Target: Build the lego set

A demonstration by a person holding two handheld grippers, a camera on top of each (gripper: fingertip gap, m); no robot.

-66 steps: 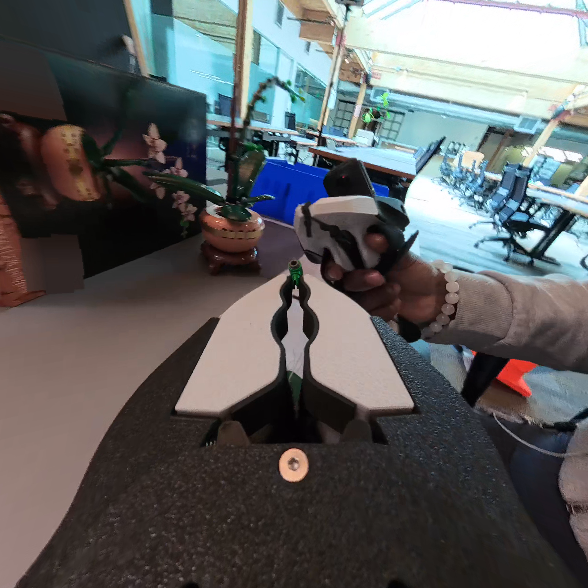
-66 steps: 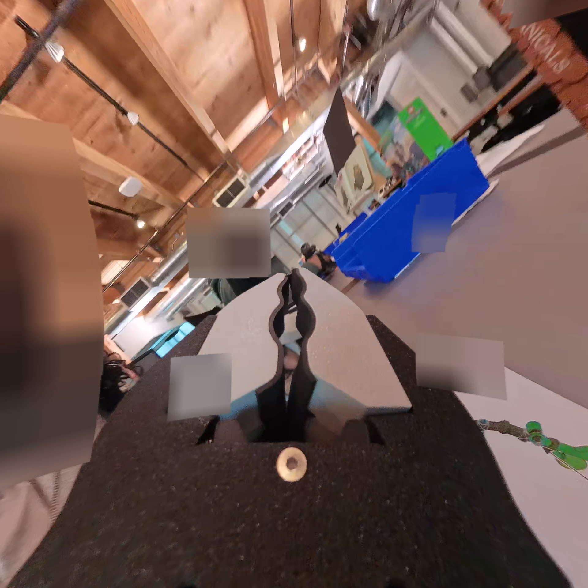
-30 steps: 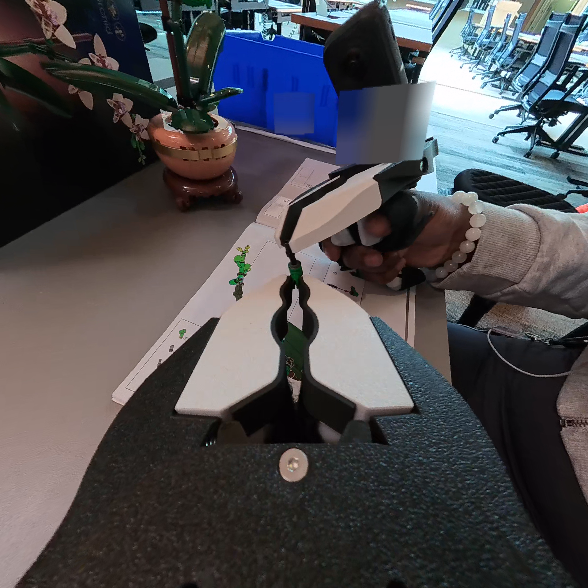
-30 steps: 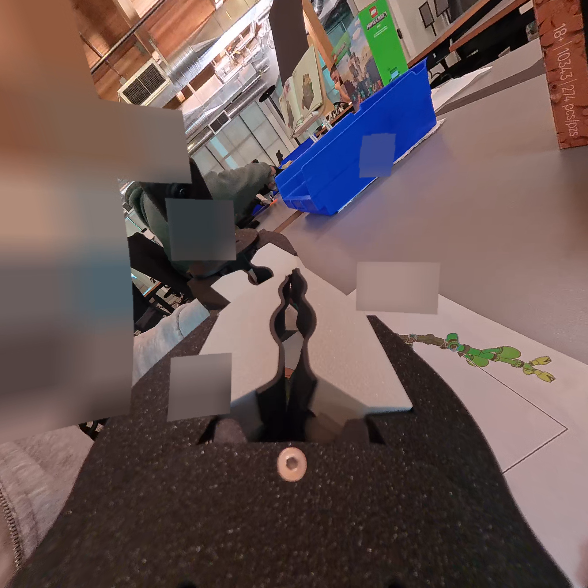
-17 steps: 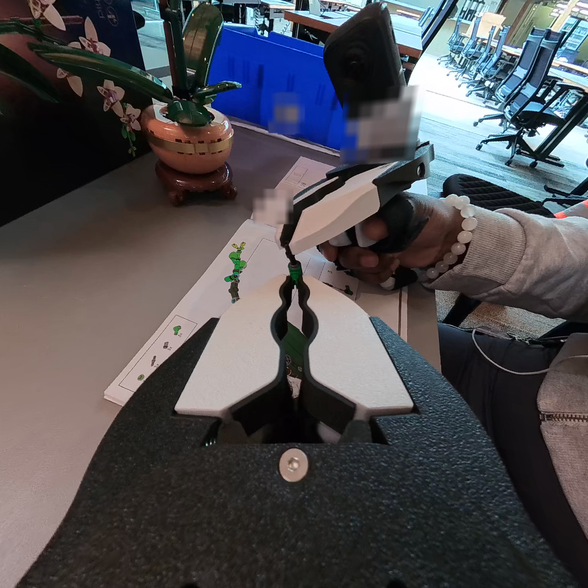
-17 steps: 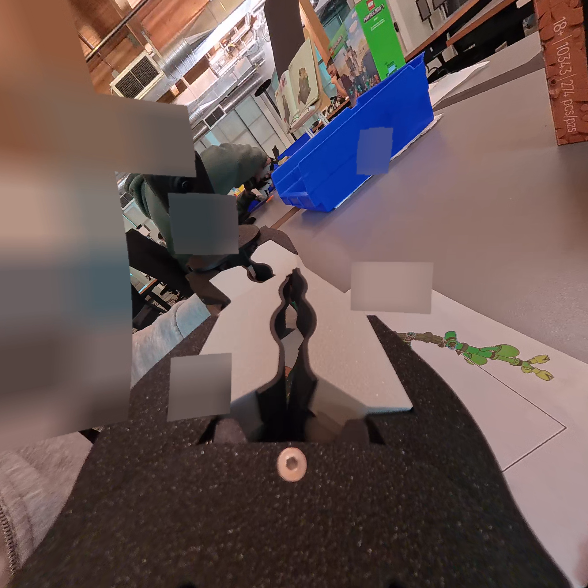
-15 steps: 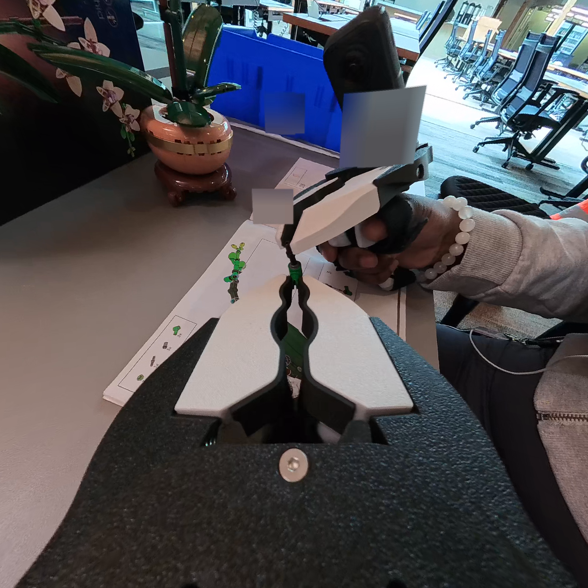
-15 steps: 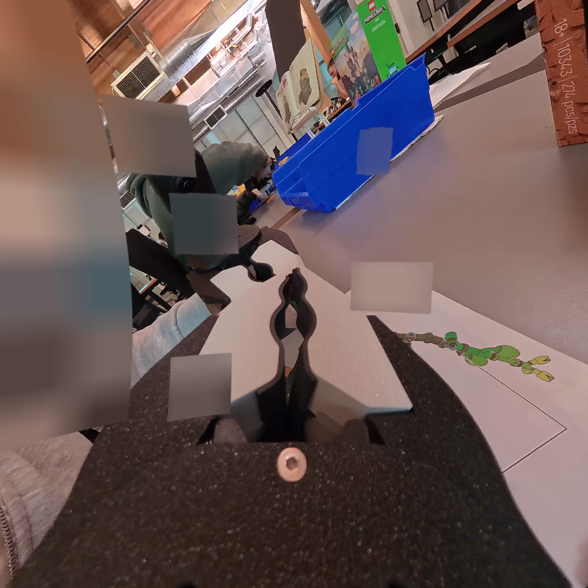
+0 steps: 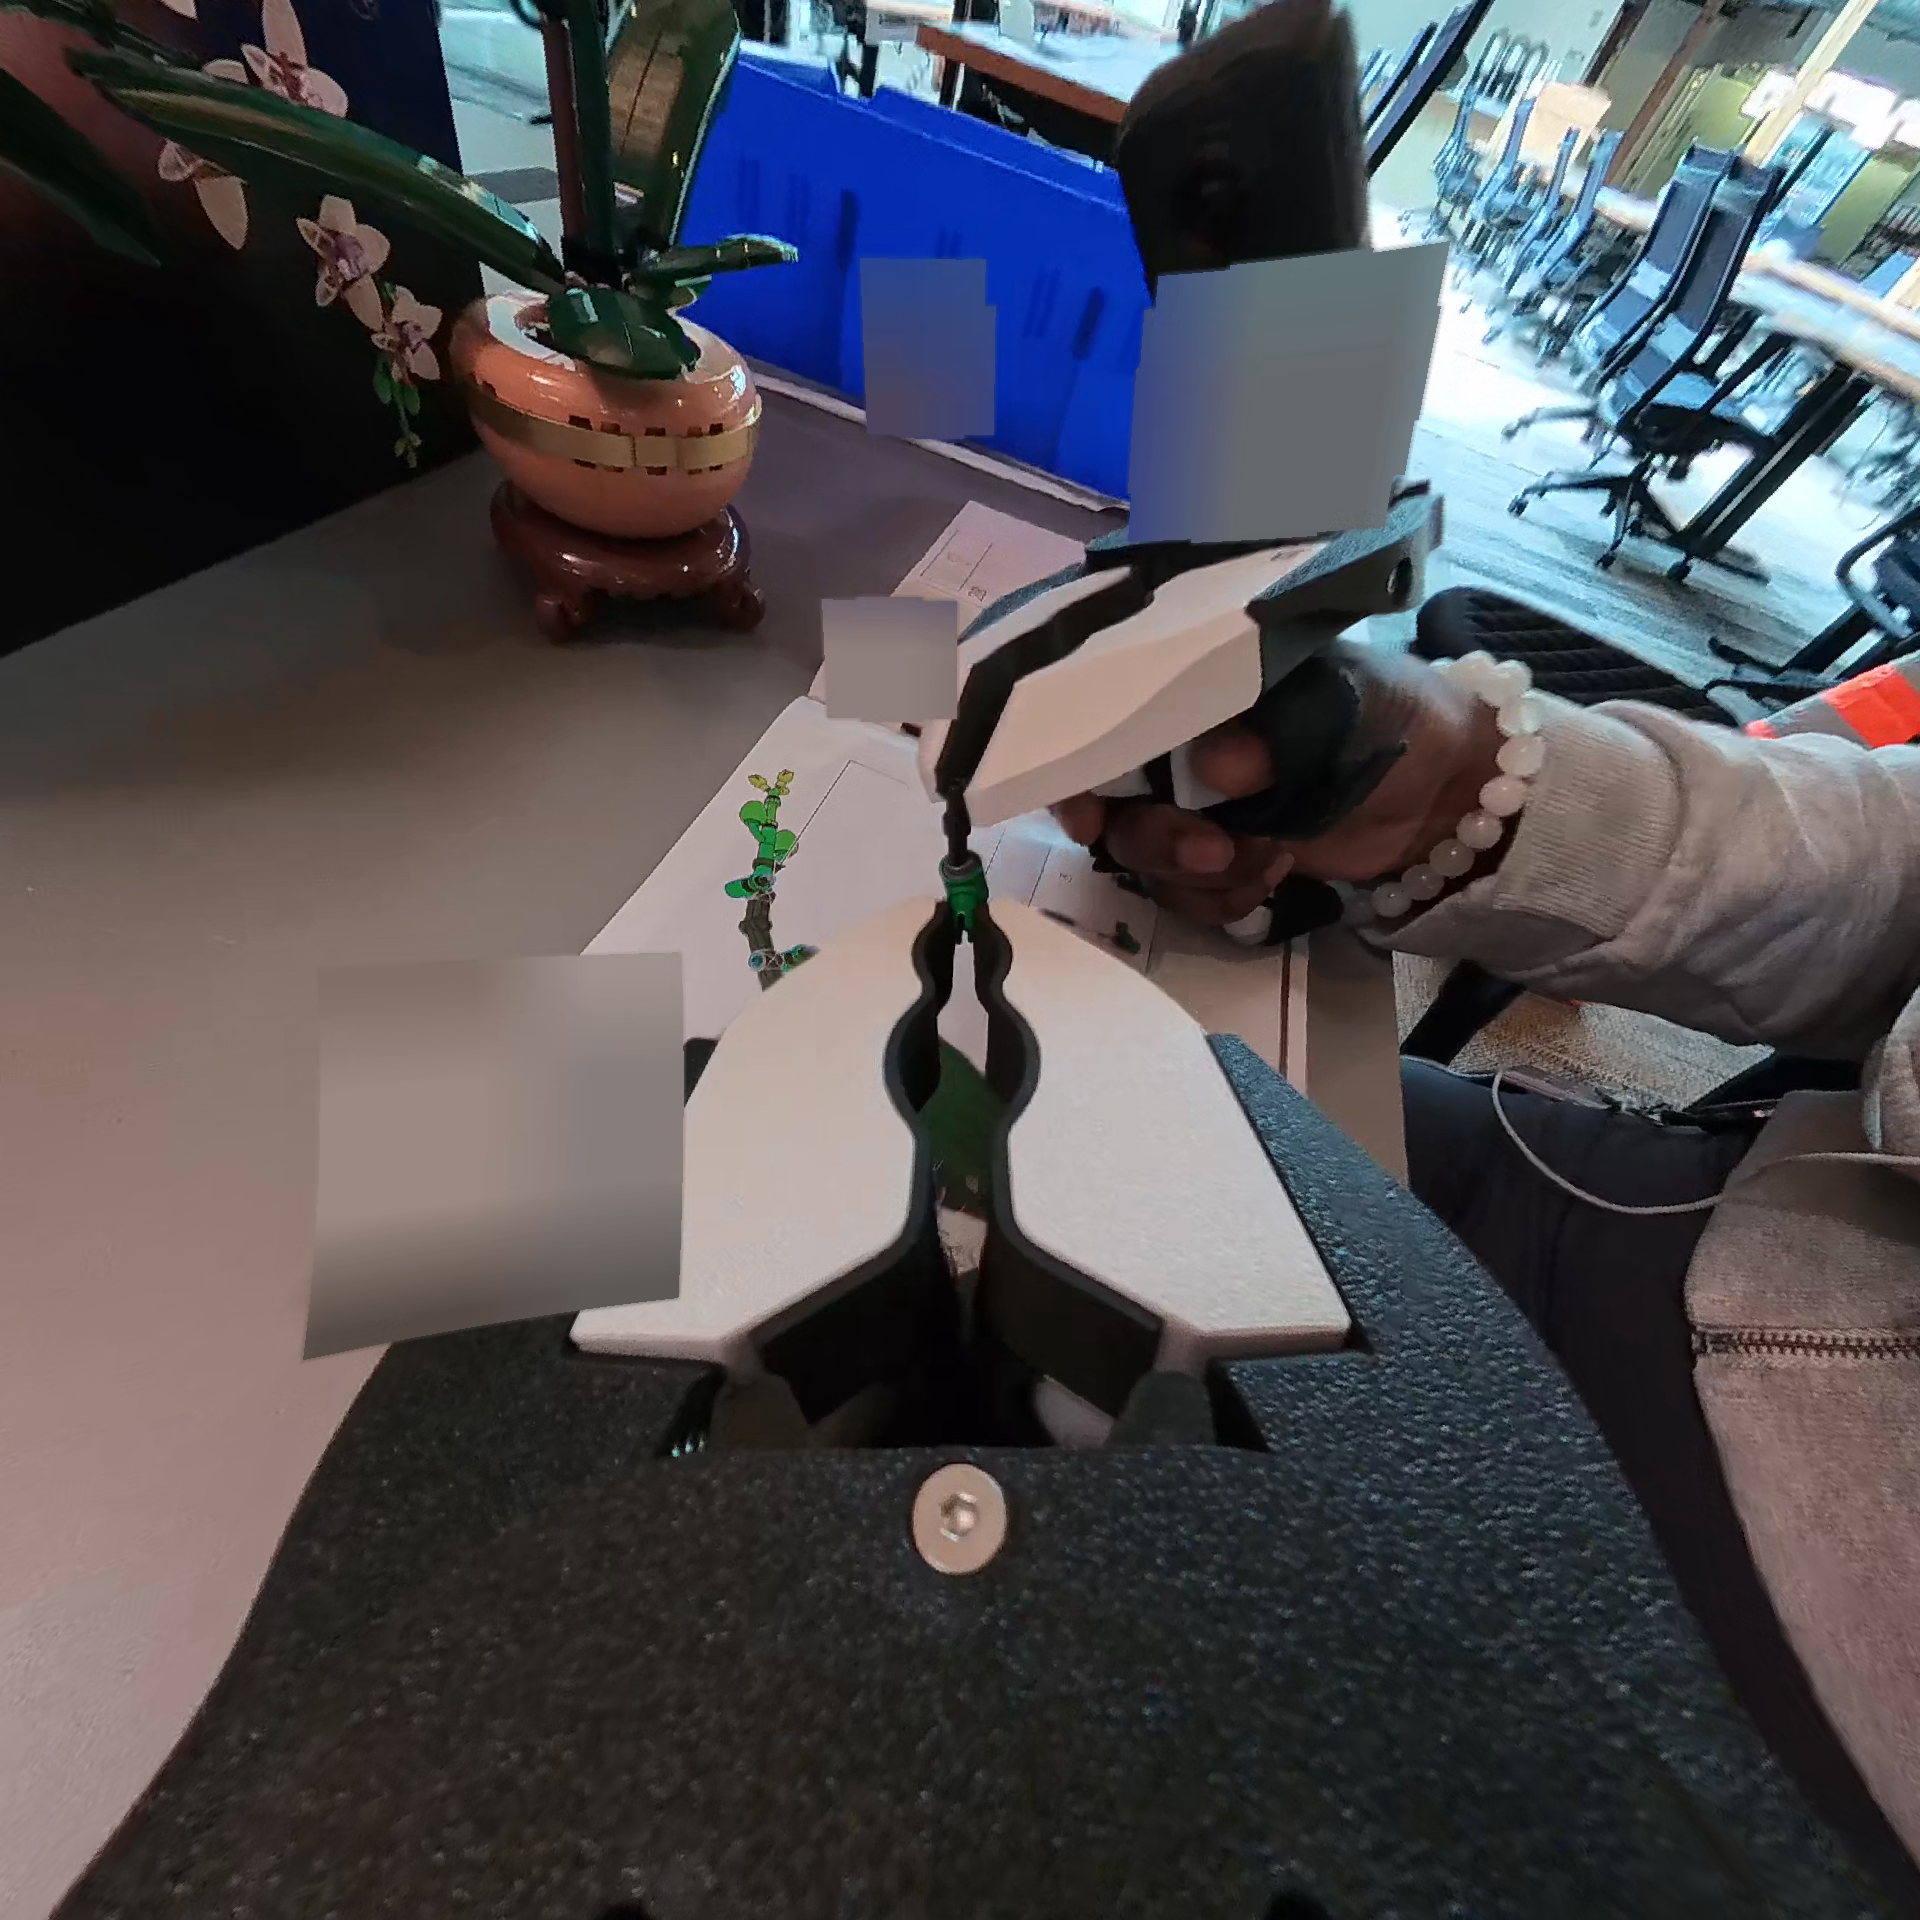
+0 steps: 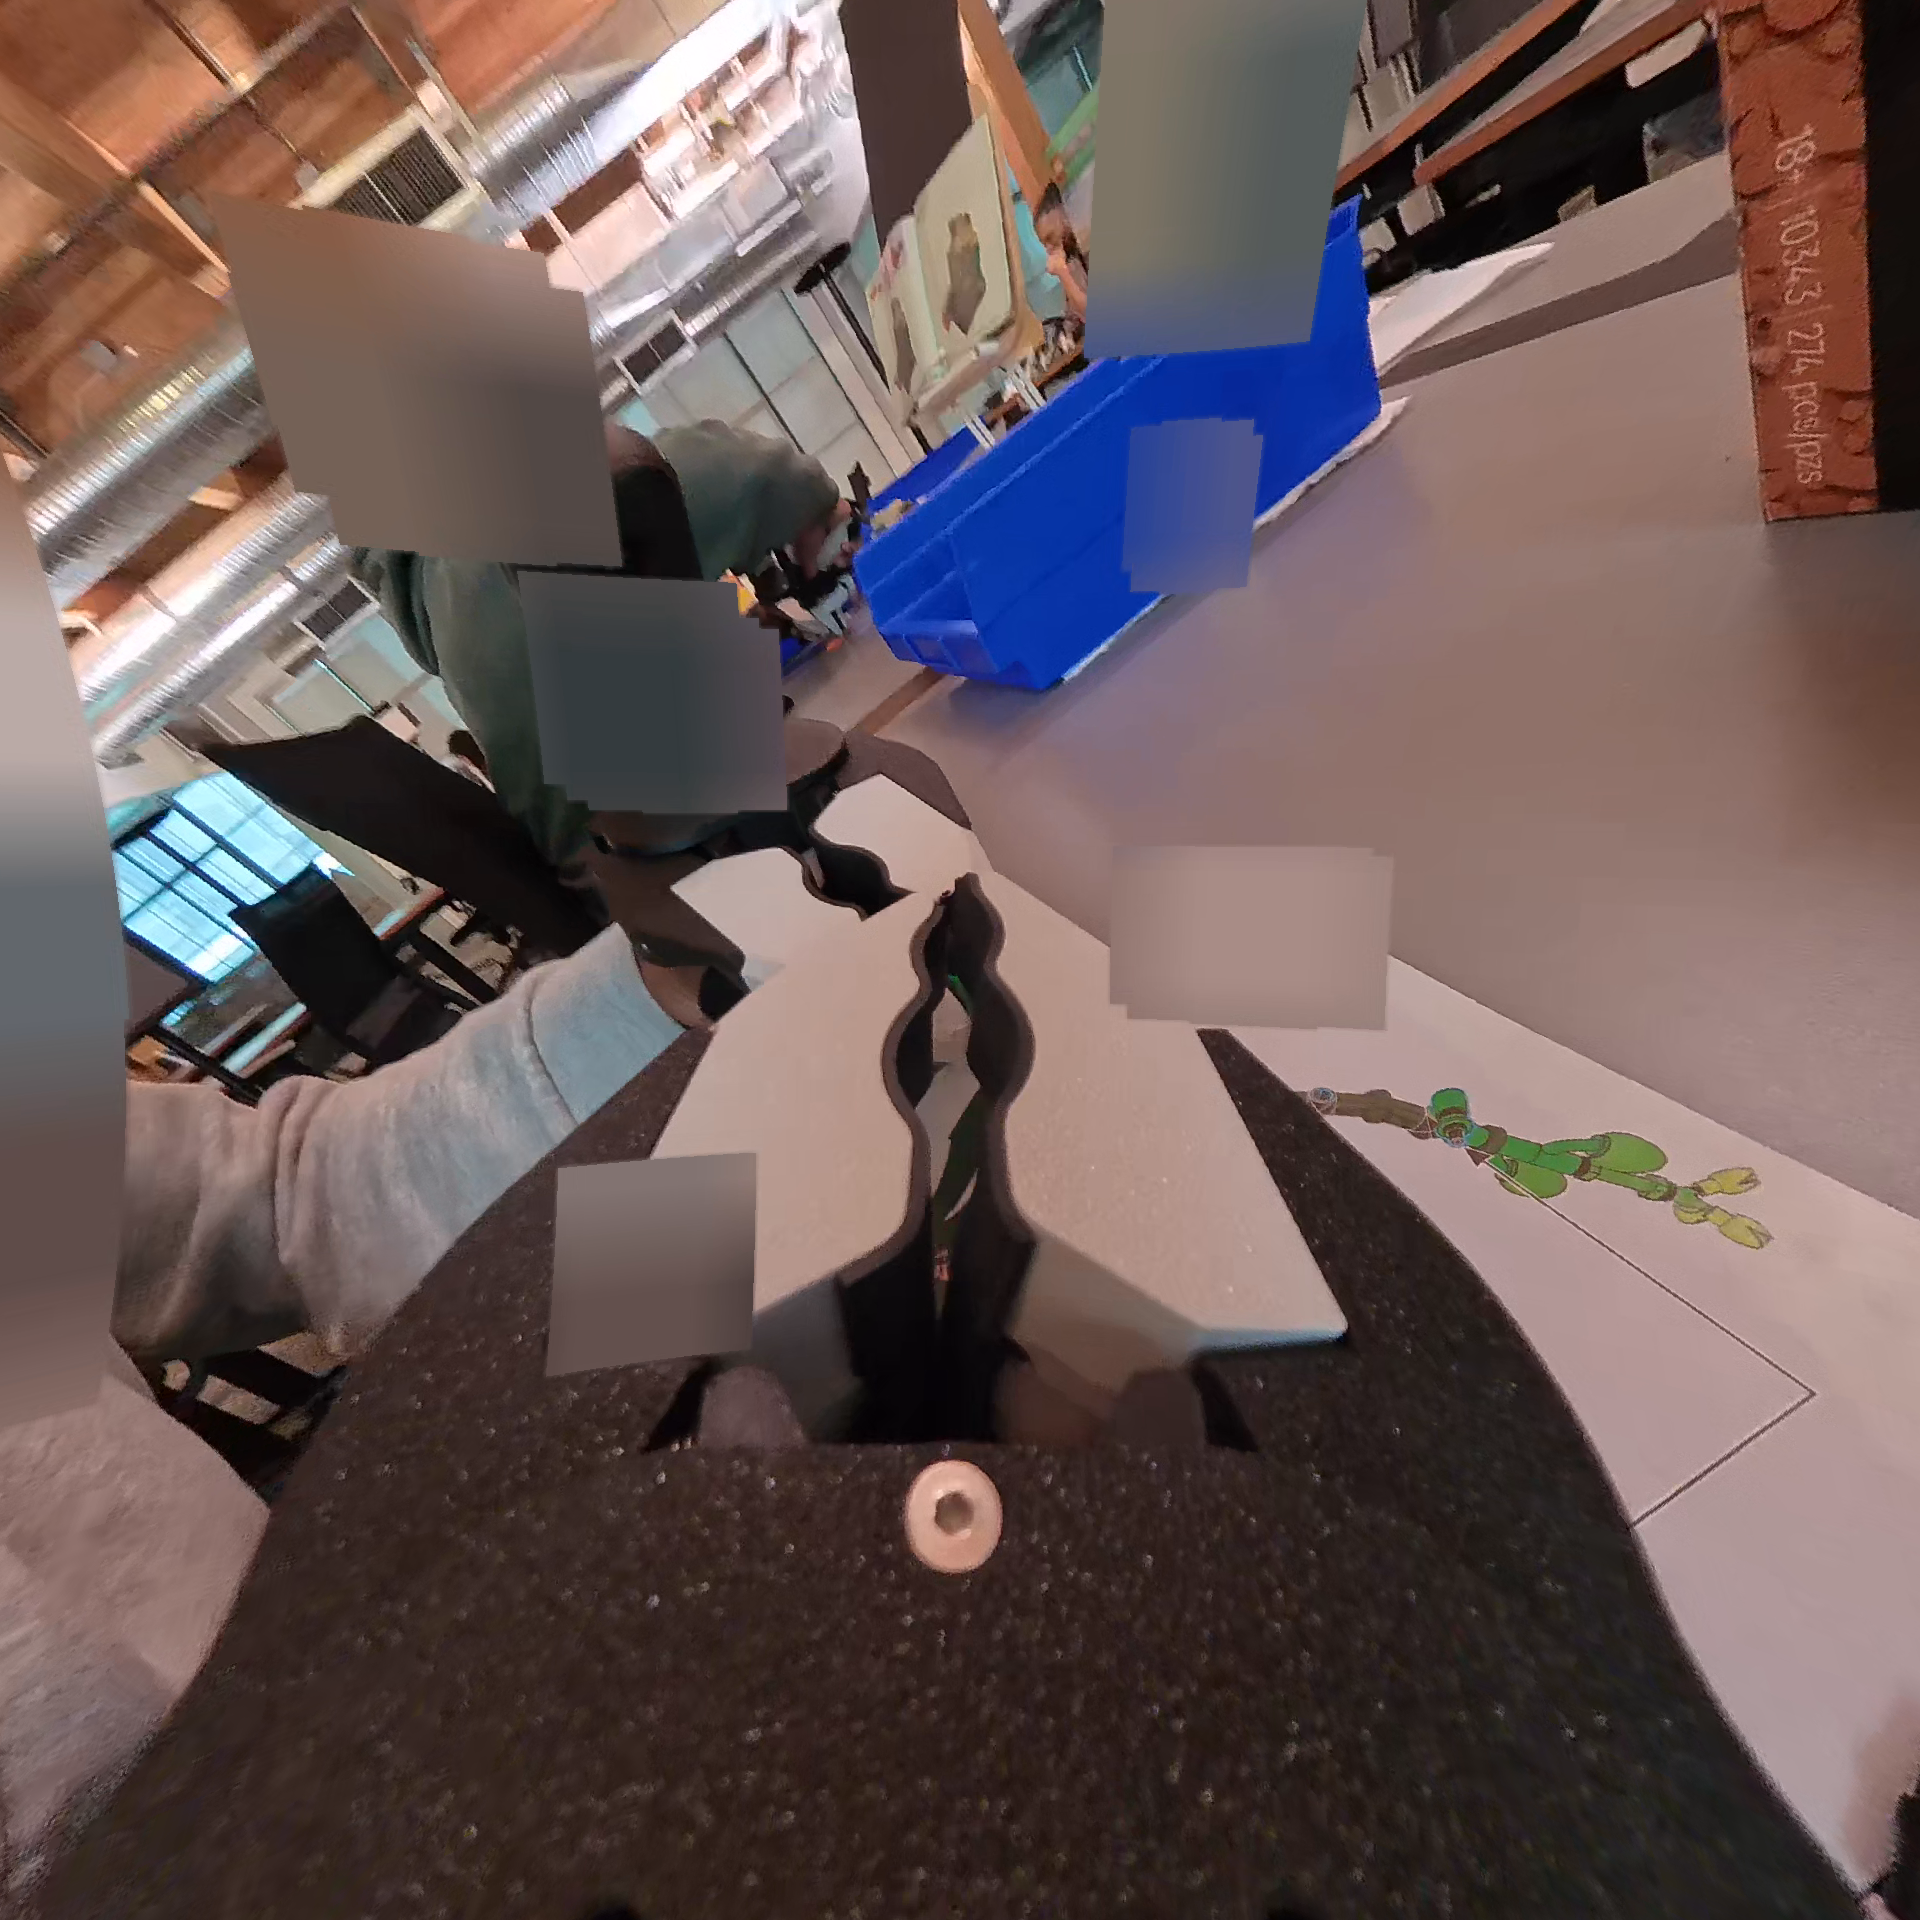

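Note:
My left gripper (image 9: 961,920) is shut on a small green stem piece (image 9: 961,883), which sticks up out of its tips above a printed instruction sheet (image 9: 831,790). My right gripper (image 9: 948,795) comes in from the right in a hand and is shut on a thin dark peg (image 9: 954,831), whose lower end meets the top of the green piece. In the right wrist view my right gripper (image 10: 954,896) has its tips together, with a sliver of green (image 10: 958,982) showing through the slot. The left gripper (image 10: 842,873) sits just behind those tips.
A brick-built orchid in a pink pot (image 9: 613,436) stands at the back left, in front of a dark picture box (image 9: 208,416). A blue bin (image 9: 935,208) stands behind it and also shows in the right wrist view (image 10: 1091,540). Office chairs stand beyond the table's right edge. Less than 4 cm separates the two grippers' tips.
Both grippers have come down over the instruction sheet. The right gripper's tip has swung down onto the top of the green piece. In the last half second almost nothing has moved.

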